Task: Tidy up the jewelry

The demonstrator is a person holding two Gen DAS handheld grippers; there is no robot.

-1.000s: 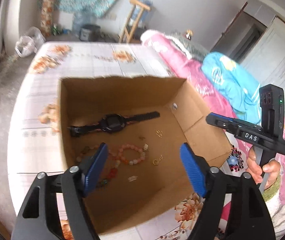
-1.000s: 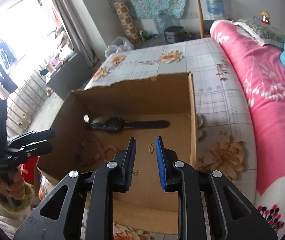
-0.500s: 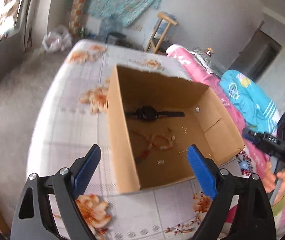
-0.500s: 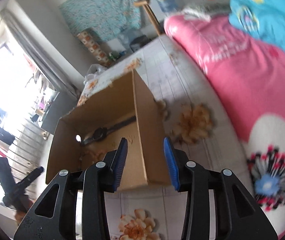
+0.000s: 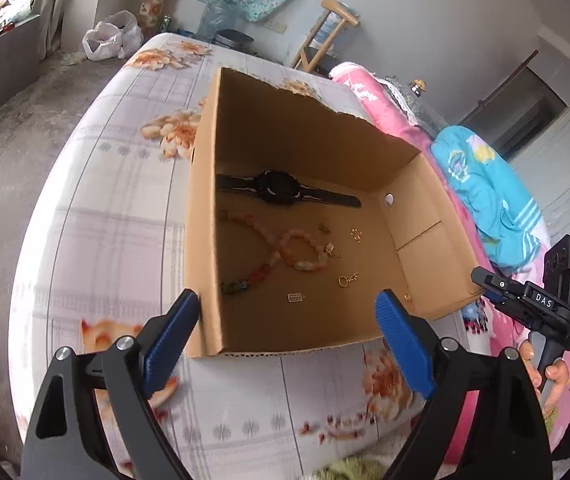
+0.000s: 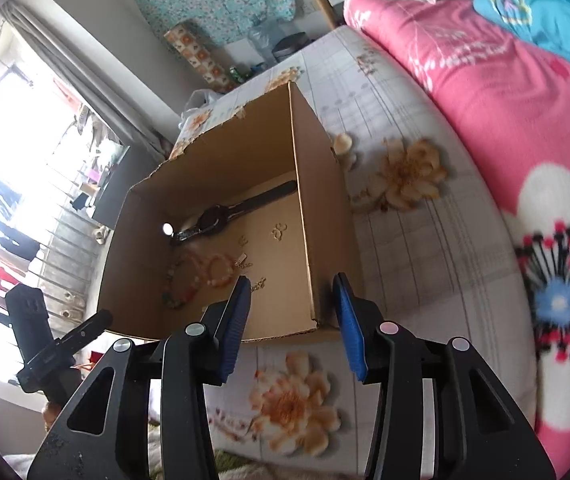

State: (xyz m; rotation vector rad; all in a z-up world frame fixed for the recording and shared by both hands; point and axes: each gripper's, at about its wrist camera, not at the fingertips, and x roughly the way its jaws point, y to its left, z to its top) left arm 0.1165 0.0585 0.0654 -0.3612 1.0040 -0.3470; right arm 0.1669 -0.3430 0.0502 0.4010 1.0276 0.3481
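Tongs: left (image 5: 285,316) open, right (image 6: 291,300) opening | box (image 5: 205,240) corners between

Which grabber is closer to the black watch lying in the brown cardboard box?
Hard to call; perhaps right. Right gripper straddles the cardboard box's near right corner. Left gripper spans its near left corner. Both are open, empty, and about equally short of the black watch by the far wall.
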